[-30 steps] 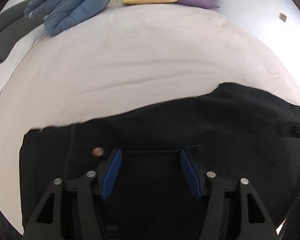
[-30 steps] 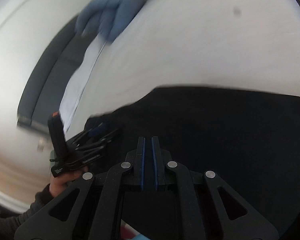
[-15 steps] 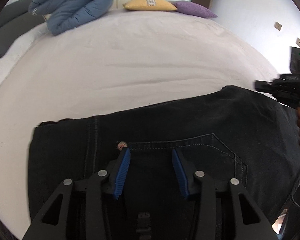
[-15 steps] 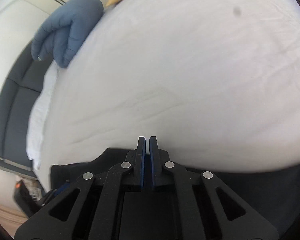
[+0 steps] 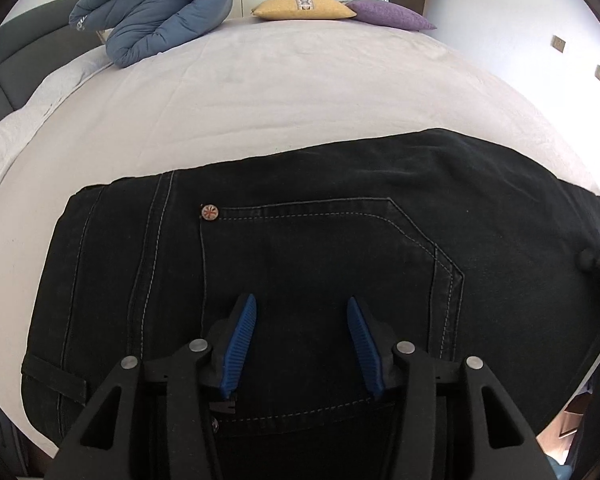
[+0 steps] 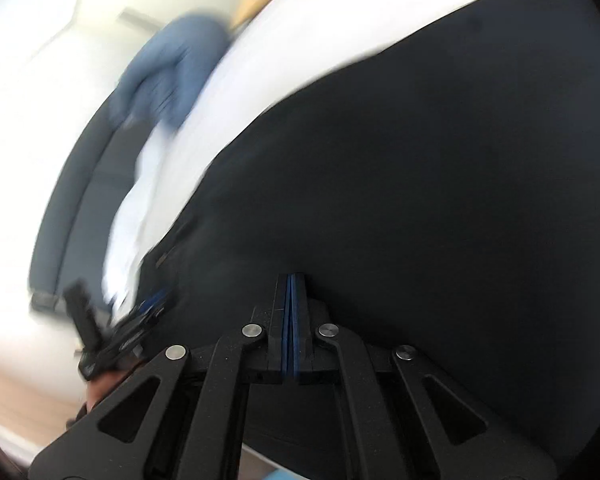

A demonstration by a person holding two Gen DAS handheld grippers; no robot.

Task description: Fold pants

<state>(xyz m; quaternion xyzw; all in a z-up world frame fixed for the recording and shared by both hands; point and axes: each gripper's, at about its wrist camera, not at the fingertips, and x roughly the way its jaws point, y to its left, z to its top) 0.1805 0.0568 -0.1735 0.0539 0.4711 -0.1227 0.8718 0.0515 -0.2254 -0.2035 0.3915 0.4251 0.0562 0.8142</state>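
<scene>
- A wide bed [image 5: 300,92] under a pale sheet fills the left wrist view, stretching far ahead of the jaws to the headboard end.
- Black denim pants [image 5: 320,248] lie flat on the near part of the bed, directly under and ahead of the left jaws, waistband to their left, legs running off to their right.
- In half a second this view has drawn back and up: more of the pants shows now, and the denim lies smooth, where a second ago its far edge was lifted and blurred. This reads as a fold just laid down.
- A rolled blue duvet [image 5: 156,8] sits far ahead and left of the left jaws; a yellow cushion [image 5: 304,7] and a purple cushion [image 5: 392,19] lie far ahead, slightly right.
- The left gripper [image 5: 302,306] hovers over the back pocket [image 5: 328,272], its blue pads spread well apart and holding nothing.
- The right gripper [image 6: 293,284] has its pads pressed together. Whether cloth is pinched between them cannot be told; the view is heavily blurred, so it is moving fast. Half a second ago it faced bare sheet; now black denim fills the space ahead.
- A copper rivet [image 5: 209,212] marks the pocket corner, ahead and left of the left jaws.
- Judged from this, one fold is finished and the next grasp is being set up.
</scene>
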